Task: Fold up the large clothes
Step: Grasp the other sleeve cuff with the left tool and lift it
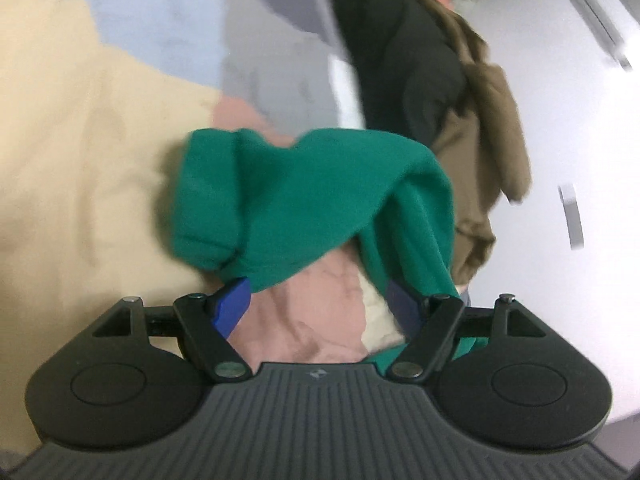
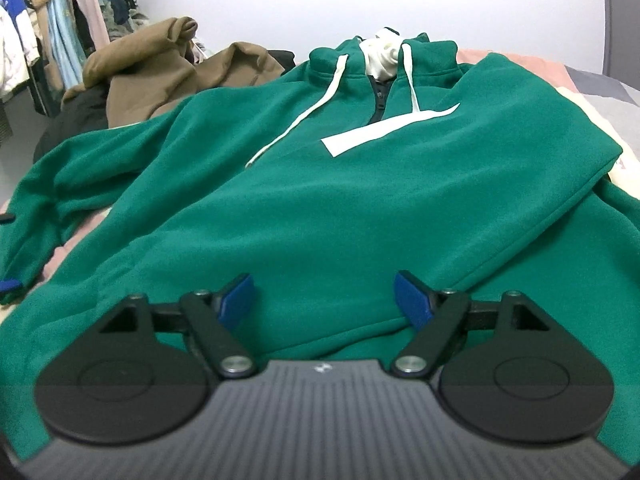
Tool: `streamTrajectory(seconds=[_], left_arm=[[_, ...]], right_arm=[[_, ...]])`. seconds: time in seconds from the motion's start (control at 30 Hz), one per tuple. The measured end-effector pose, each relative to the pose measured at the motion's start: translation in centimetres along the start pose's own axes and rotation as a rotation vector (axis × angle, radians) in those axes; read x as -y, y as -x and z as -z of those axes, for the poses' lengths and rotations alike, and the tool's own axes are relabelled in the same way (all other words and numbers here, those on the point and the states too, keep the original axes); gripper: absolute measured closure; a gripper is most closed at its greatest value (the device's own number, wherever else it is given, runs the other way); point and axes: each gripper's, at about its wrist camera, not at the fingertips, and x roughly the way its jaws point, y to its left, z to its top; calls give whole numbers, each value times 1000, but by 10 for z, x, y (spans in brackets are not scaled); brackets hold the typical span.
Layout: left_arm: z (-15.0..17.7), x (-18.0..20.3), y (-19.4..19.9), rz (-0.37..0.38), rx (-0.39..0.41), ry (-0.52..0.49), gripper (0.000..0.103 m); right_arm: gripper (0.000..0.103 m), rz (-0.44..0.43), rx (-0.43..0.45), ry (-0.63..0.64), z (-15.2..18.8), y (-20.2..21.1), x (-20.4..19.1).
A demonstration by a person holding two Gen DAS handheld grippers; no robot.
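1. Right gripper: blue fingers spread wide, nothing between them. It sits low over the bottom hem area of the green hoodie, fabric directly ahead of and under the fingertips.
2. The hoodie lies front-up on the bed, spread away from the right gripper: white chest stripe straight ahead, white drawcords and dark half-zip beyond it, hood farthest off.
3. Ahead-left of the right gripper: a brown jacket heaped beside the hoodie's shoulder; further left, a rack of hanging clothes.
4. Left gripper: fingers apart. The hoodie sleeve is draped across the fingertips, covering them; its cuff hangs off ahead-left. Whether the pads pinch any cloth I cannot tell. View is motion-blurred.
5. Under and ahead of the left gripper: patchwork bedcover in cream, pink, pale blue. Ahead-right: a black garment with the brown jacket beside it.
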Motion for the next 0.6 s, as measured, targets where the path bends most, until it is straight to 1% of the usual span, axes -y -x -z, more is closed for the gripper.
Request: streamTrajectory(seconds=[0.13,0.23,0.43,0.6], left_arm=[[-8,-16,12,-69,39,96,24],[-13,-25,15,-60,40,168,24],[-22,-30,-4,-56,64,215,23],[-25,-25,-20,-87,117,199,24]], right_arm=[[24,10,1,6,0,0,-1],[24,20,2,12,1,-1,-4],[23,40,7,39,2,-3,-9],[22,47,9,57,2,-5,-10]])
